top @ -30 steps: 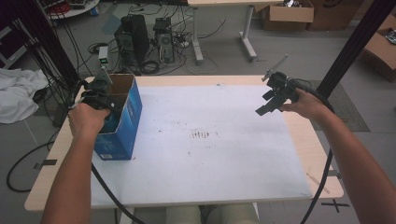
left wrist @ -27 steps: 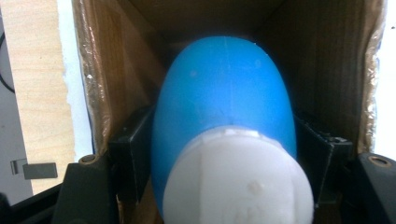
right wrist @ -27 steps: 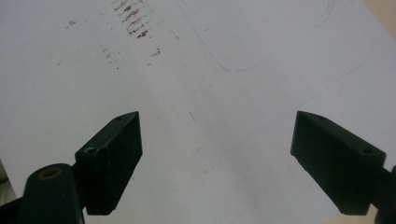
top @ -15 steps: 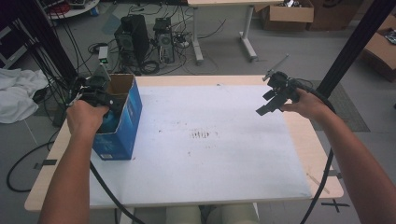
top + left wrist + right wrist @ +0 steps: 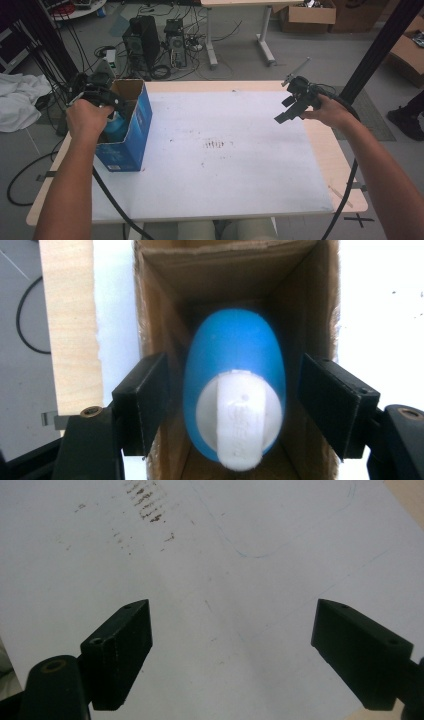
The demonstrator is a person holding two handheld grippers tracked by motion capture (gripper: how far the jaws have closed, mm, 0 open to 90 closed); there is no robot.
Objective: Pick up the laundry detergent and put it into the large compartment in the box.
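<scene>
An open blue cardboard box (image 5: 131, 131) stands upright on the table's left side. Inside it stands a blue bottle (image 5: 232, 355) with a white cap (image 5: 239, 422), also visible in the high view as the bottle (image 5: 115, 127). My left gripper (image 5: 232, 405) points down into the box mouth and its jaws have just been opening. The bottle sits between the pads with a gap on each side. In the high view the left gripper (image 5: 97, 94) is over the box's left rim. My right gripper (image 5: 232, 655) hovers open over the bare white table (image 5: 200, 555), at the right gripper (image 5: 284, 109) far right.
The white tabletop (image 5: 225, 165) has dark smudges (image 5: 216, 145) near its middle. A wooden edge strip (image 5: 345, 170) runs along the right side. Computer towers (image 5: 145, 45) and cables lie on the floor beyond the table.
My left hand has risen a little over the box, and its jaws stand wider around the bottle. The right hand has not moved.
</scene>
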